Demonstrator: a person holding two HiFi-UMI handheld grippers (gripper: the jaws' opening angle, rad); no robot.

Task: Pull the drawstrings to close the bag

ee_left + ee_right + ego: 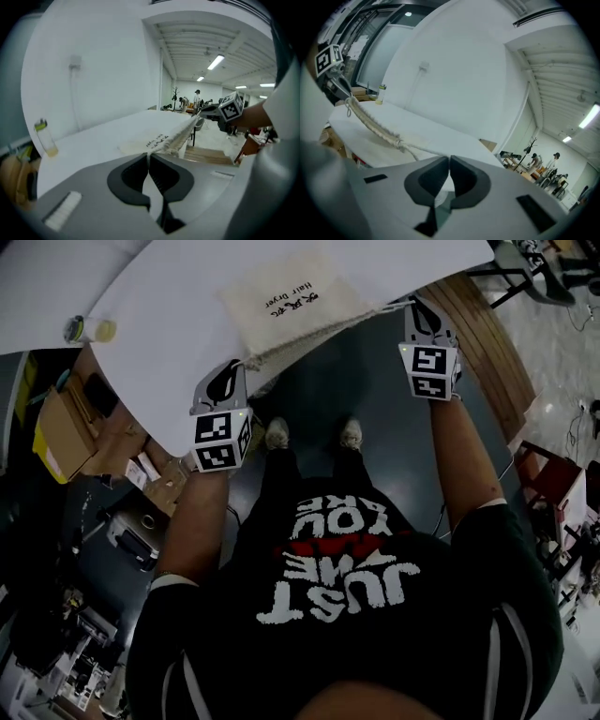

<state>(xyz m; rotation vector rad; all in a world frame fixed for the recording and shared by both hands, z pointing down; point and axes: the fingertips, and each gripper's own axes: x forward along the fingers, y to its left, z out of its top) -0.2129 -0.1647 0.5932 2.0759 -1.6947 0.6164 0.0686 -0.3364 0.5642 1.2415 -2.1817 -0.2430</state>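
A cream cloth bag (286, 294) with black print lies on the white table (159, 315), its mouth at the near edge. The mouth is gathered into a tight ruffled band (314, 334) stretched between my two grippers. My left gripper (228, 381) is shut on the left drawstring (149, 151), just off the table's edge. My right gripper (424, 320) is shut on the right drawstring (417, 151), which runs taut from a knot at the gathered band (370, 123). Each gripper shows in the other's view: the right gripper (220, 112) and the left gripper (335, 79).
A small bottle with yellowish liquid (89, 330) stands on the table far left. Cardboard boxes and clutter (66, 427) sit on the floor under the table's left side. A wooden strip (478, 334) and chair legs (525, 268) lie to the right. The person's shoes (314, 434) are below the bag.
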